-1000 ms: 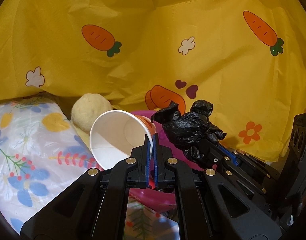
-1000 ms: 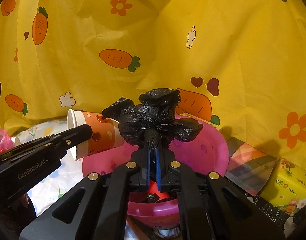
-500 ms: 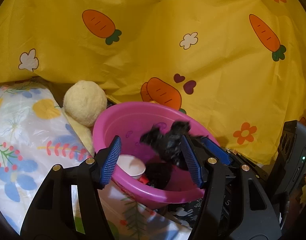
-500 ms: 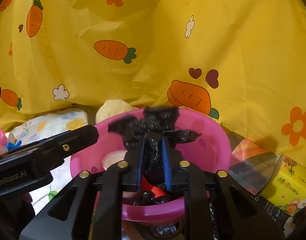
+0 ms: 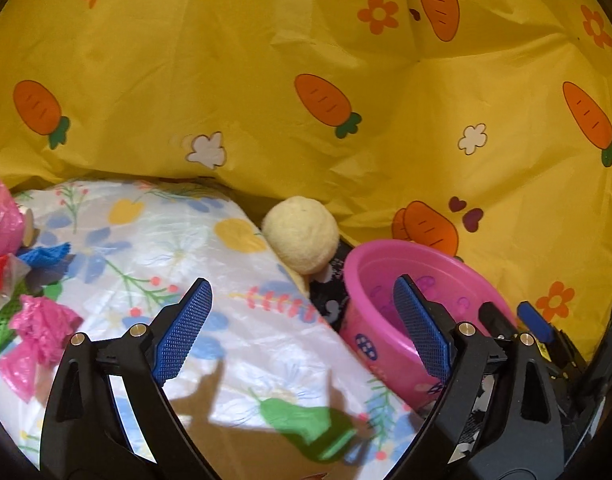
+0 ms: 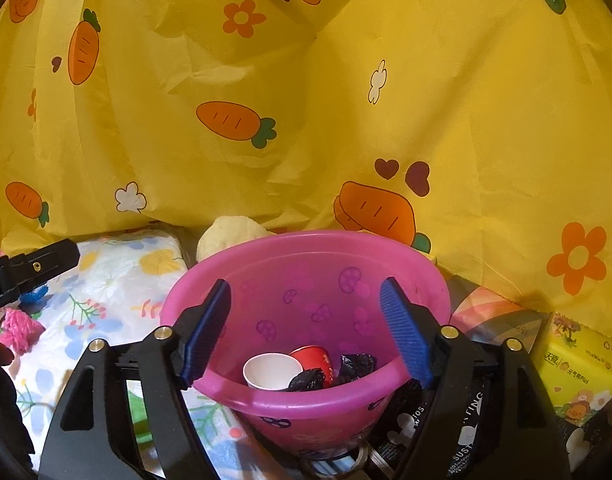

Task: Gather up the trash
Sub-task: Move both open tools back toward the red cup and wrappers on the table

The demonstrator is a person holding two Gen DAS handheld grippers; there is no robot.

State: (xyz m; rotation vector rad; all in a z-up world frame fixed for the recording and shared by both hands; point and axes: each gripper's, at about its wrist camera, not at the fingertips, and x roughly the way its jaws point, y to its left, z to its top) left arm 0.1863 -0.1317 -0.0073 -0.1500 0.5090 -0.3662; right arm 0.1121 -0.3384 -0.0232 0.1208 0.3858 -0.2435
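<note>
While both grippers gape empty, paper cup (image 6: pixel 270 371) lies inside pink basin (image 6: pixel 417 276)

Legible text appears in right wrist view only.

1. Black packet (image 6: pixel 465 420), lower right, partly behind the right gripper's finger: white caps, approx. "SUST…", "…TING", "…TOS". Words cut off; full reading n/a.
2. Yellow tissue pack (image 6: pixel 577 368), far right: Chinese brand chars plus "Plus" on one line. Chars too small to read w/ certainty.
3. Left gripper body (image 6: pixel 30 268), left edge: white letters "AI" visible; rest of marking is out of frame.

Left wrist view: no legible text. The pink basin (image 5: pixel 385 280) carries printed pictures only, no lettering.
</note>
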